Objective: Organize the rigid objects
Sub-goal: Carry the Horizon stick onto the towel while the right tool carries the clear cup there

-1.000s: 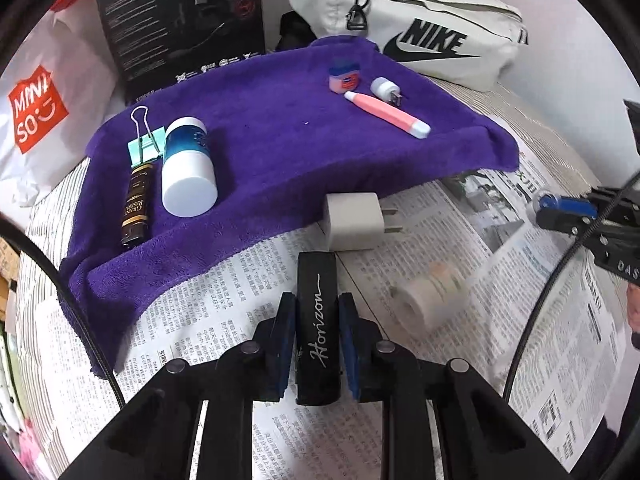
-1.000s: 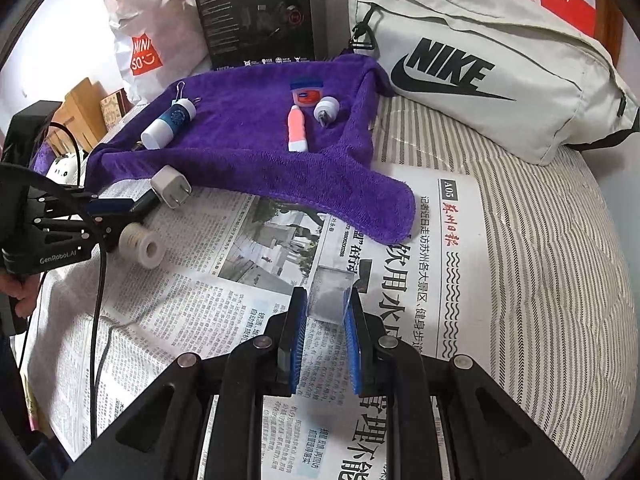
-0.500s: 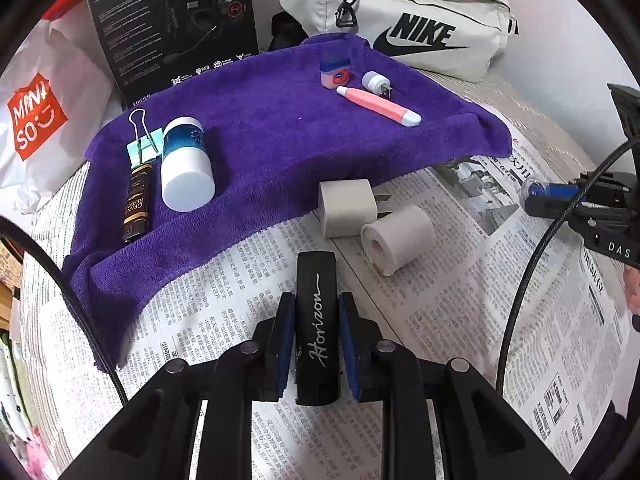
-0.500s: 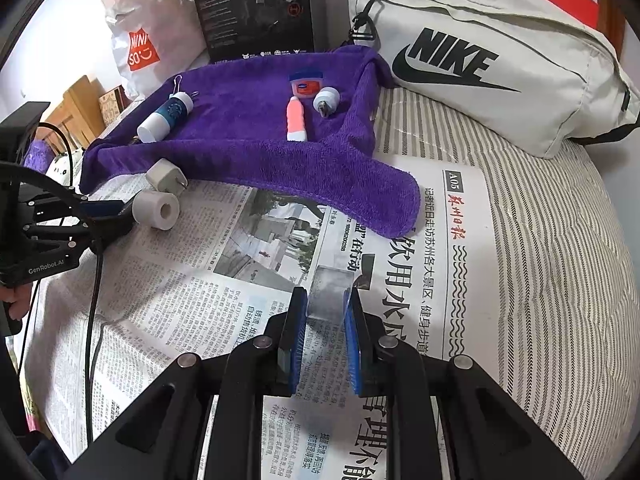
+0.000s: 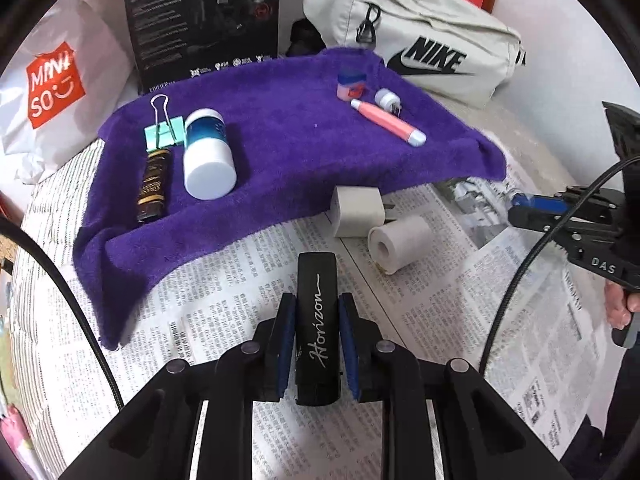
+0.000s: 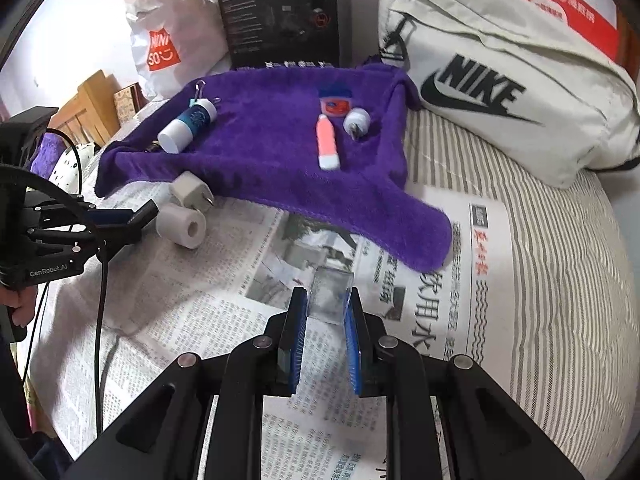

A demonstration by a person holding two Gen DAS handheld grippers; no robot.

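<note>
My left gripper (image 5: 316,312) is shut on a black "Horizon" bar (image 5: 317,320) above the newspaper, just short of the purple towel (image 5: 280,136). My right gripper (image 6: 326,300) is shut on a small clear plastic box (image 6: 330,294) above the newspaper near the towel's (image 6: 280,152) hanging corner. On the towel lie a mint binder clip (image 5: 162,132), a blue-and-white bottle (image 5: 208,156), a dark tube (image 5: 152,186), a pink pen (image 5: 386,126), a small pink jar (image 5: 350,84) and a white cap (image 5: 387,99). A white charger plug (image 5: 356,212) and a white tape roll (image 5: 400,242) lie on the newspaper.
A Nike bag (image 6: 500,80), a black product box (image 5: 200,16) and a Miniso bag (image 5: 52,88) stand behind the towel. Newspaper (image 6: 200,300) covers the striped bed (image 6: 560,280). The right gripper shows in the left wrist view (image 5: 516,204); the left gripper shows in the right wrist view (image 6: 148,214).
The tape roll rolled across the newspaper and now rests against the charger plug. Both grippers moved a little closer to the towel, still holding their objects.
</note>
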